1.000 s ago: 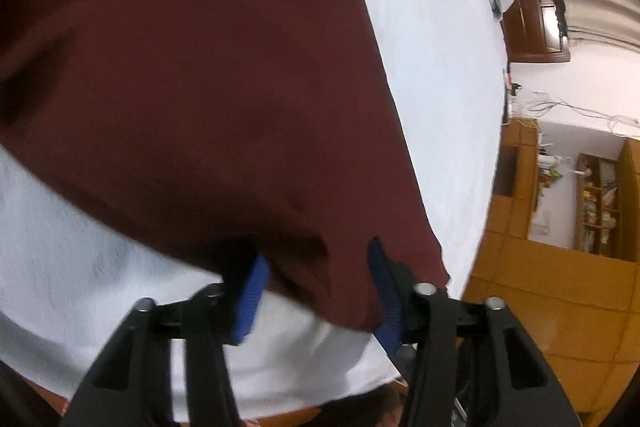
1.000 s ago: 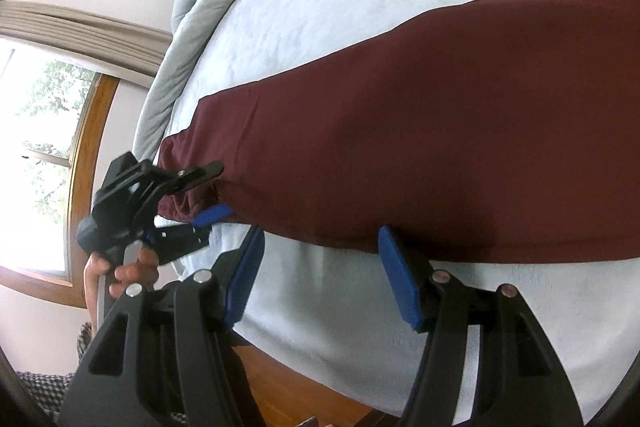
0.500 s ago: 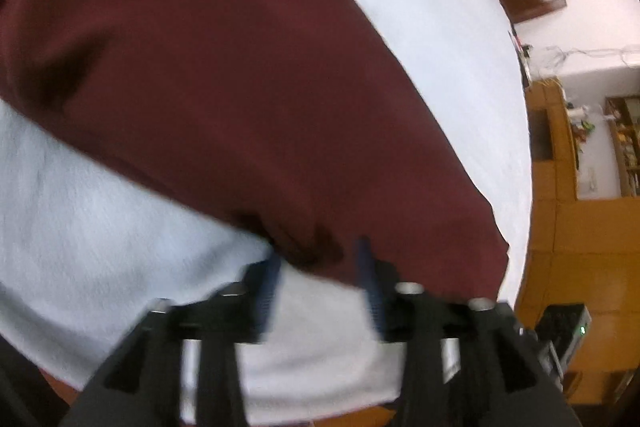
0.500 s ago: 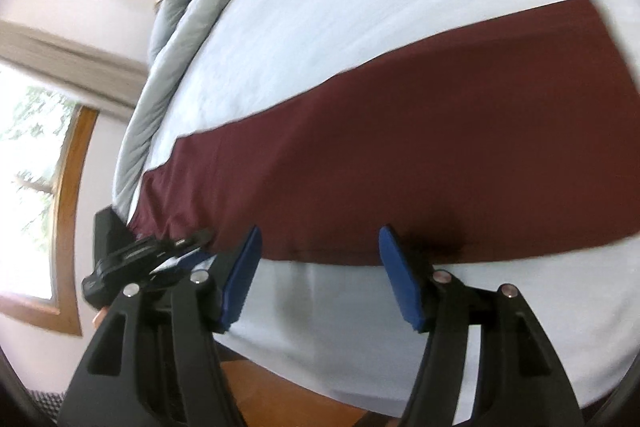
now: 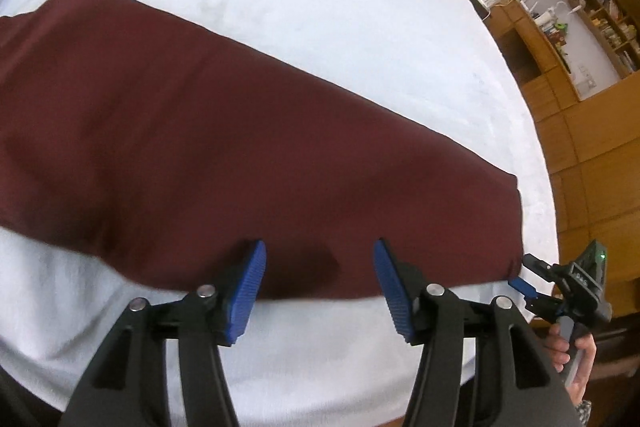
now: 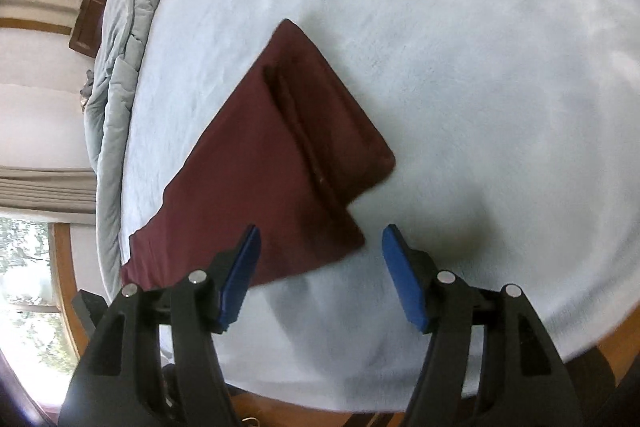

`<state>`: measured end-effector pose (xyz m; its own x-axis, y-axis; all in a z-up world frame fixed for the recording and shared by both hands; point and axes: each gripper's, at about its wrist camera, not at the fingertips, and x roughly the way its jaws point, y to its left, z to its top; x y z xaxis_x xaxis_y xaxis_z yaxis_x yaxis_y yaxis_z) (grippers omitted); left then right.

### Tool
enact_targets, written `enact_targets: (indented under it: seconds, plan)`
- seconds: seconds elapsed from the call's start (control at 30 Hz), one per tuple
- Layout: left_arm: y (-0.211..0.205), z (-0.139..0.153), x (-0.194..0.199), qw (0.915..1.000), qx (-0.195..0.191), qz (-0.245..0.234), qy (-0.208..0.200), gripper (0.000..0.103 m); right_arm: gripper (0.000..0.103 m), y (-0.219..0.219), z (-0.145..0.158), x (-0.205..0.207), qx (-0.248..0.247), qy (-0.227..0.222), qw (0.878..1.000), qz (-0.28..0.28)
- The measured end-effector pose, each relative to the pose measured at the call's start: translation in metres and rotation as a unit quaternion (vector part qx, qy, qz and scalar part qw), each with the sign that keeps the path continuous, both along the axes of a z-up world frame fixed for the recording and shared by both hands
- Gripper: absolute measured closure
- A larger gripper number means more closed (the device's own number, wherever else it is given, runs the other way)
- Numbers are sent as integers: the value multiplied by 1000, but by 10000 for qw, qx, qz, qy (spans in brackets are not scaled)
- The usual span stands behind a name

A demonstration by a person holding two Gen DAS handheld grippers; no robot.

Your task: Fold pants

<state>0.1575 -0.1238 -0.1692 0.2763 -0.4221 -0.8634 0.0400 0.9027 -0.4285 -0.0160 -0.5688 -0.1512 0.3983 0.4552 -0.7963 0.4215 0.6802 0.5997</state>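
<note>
Both jaws apart; maroon pants (image 6: 276, 163) flat on bed (image 6: 480, 47).

one pair of maroon pants (image 5: 224, 131), lying ahead of both grippers. one white bed cover (image 6: 460, 47) under them. two grippers: left gripper (image 5: 318, 285), right gripper (image 6: 320, 273), each with two blue pads. one hand (image 5: 572, 359) visible, off to the right of the left gripper. one rumpled grey blanket (image 6: 120, 75), far left of the right gripper. one window (image 6: 28, 287).
</note>
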Motion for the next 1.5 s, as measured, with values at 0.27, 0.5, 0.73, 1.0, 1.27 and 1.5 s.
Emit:
enact_targets:
  seconds: [0.27, 0.5, 0.73, 1.0, 1.27, 1.5]
  plan:
    - [-3, -4, 3, 9998, 48, 185, 14, 41, 82, 16, 9, 7, -674, -152, 9947, 766]
    - [-4, 16, -4, 9978, -176, 361, -532, 39, 91, 20, 86, 10, -1120, -1551, 9763, 1011]
    - [-30, -8, 0, 9992, 269, 79, -284, 34, 91, -3, 22, 34, -1213, -387, 9886, 801]
    - [-45, 3, -9, 9978, 325, -258, -523, 25, 39, -16, 34, 6, -992, -814, 9913, 299]
    - [-14, 20, -23, 9976, 364, 138, -574, 24, 32, -20, 2, -6, 17, -333, 9994, -62]
    - [27, 7, -6, 9964, 365, 725, -241, 24, 37, -4, -5, 20, 237, -605, 9979, -3]
